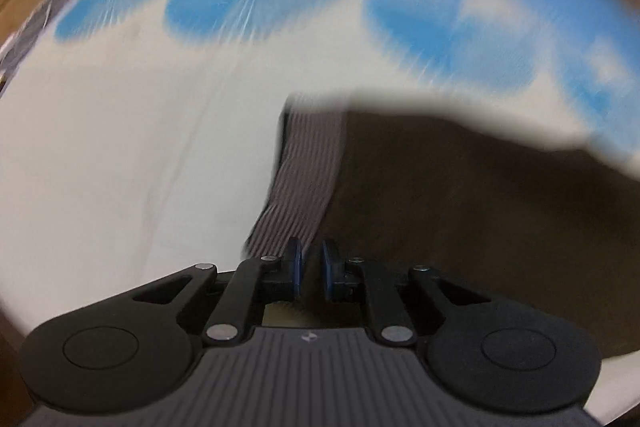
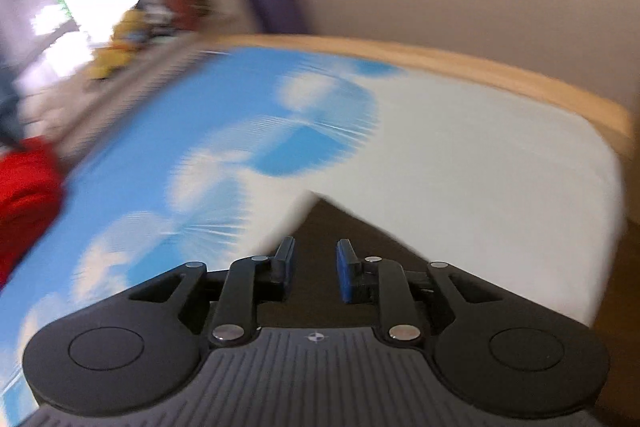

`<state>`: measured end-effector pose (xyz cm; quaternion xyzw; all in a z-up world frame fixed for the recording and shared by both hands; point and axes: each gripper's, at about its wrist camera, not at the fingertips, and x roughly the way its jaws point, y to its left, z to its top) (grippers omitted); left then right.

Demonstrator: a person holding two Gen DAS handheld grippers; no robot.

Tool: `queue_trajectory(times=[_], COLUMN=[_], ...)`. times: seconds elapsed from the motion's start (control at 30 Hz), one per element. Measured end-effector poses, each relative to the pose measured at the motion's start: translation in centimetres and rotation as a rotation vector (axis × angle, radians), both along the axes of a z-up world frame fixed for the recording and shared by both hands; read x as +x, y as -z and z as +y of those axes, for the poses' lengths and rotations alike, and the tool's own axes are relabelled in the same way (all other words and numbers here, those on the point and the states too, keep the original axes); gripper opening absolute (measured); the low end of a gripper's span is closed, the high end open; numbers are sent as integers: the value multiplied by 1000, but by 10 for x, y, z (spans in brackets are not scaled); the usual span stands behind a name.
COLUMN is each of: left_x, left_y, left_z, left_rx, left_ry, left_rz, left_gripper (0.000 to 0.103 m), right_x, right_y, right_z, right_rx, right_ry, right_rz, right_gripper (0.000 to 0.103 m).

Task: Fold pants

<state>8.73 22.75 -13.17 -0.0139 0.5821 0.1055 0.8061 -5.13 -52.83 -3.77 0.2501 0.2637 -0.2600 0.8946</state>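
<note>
The dark brown pants [image 1: 460, 195] hang by the ribbed grey waistband [image 1: 300, 187], pinched in the left gripper [image 1: 311, 273]; the right gripper [image 2: 312, 277] is spread, holding nothing.

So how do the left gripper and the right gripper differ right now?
The left gripper is nearly shut, pinching the ribbed waistband of the brown pants; the right gripper stands open, pinching nothing, above brown cloth. Both have blue pads and face the cloud-print sheet.
</note>
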Motion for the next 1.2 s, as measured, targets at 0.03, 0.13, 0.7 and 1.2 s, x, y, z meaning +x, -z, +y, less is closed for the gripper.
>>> queue_trajectory(times=[0.03, 0.13, 0.7, 1.2], left_x=[1, -1, 28, 25], left_y=[1, -21, -29, -18], left_z=[1, -5, -44, -42], left_rx=[10, 23, -11, -30], left_ry=[-2, 9, 149, 137], left_rz=[6, -73, -164, -117], left_gripper=[19, 19, 19, 25], right_x=[2, 14, 6, 2], right_y=[-8, -22, 26, 23], right_z=[4, 14, 27, 28], right_rx=[-17, -83, -81, -68], right_ry=[-33, -115, -135, -126], right_rz=[-10, 7, 200, 177], right_gripper=[31, 45, 47, 47])
